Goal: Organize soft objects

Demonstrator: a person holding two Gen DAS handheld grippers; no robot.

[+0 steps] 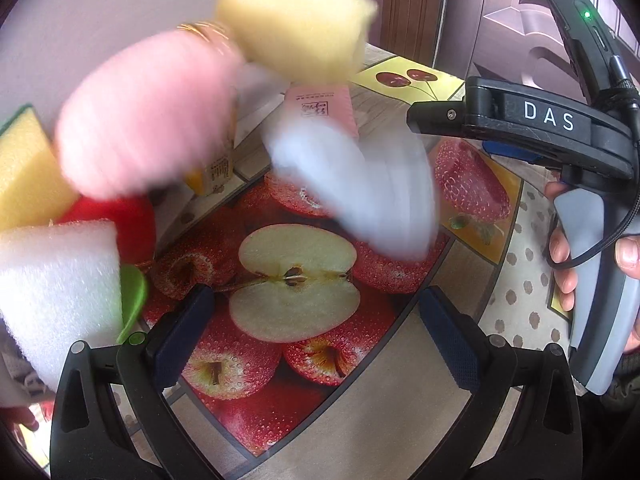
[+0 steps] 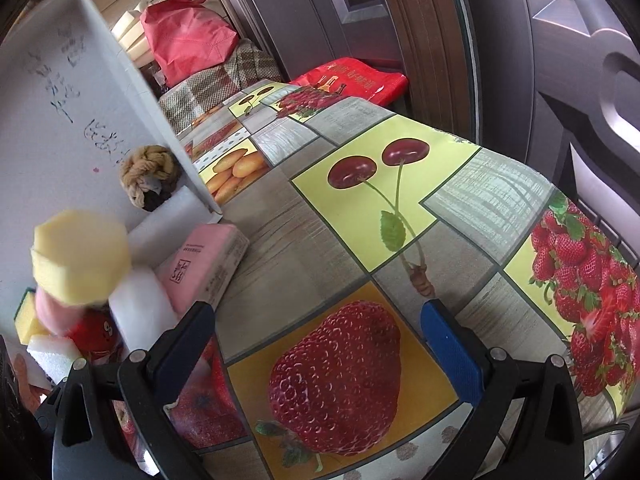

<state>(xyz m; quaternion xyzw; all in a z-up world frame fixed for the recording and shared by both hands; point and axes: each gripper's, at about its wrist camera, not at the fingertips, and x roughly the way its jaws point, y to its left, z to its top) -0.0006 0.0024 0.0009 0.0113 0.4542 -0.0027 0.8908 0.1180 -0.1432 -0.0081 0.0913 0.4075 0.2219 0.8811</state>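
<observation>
A blurred arm in a pink sleeve (image 1: pixel 148 116) with a gold bangle holds a pale yellow sponge (image 1: pixel 296 20) above the table; a white foam piece (image 1: pixel 360 188) is blurred below it. The sponge (image 2: pixel 80 256) also shows in the right wrist view. A white foam block (image 1: pixel 56 292), a yellow-green sponge (image 1: pixel 24 168) and a red plush toy (image 1: pixel 120 224) lie at the left. My left gripper (image 1: pixel 316 332) is open and empty above the apple print. My right gripper (image 2: pixel 320 344) is open and empty over the strawberry print; its body (image 1: pixel 560 132) shows in the left wrist view.
A pink tissue pack (image 2: pixel 208 256), a white foam slab (image 2: pixel 172 216) and a knotted brown rope ball (image 2: pixel 148 176) sit by an upright white board (image 2: pixel 60 120). The fruit-print tablecloth (image 2: pixel 360 216) covers the table. Red bags (image 2: pixel 184 32) and a door stand behind.
</observation>
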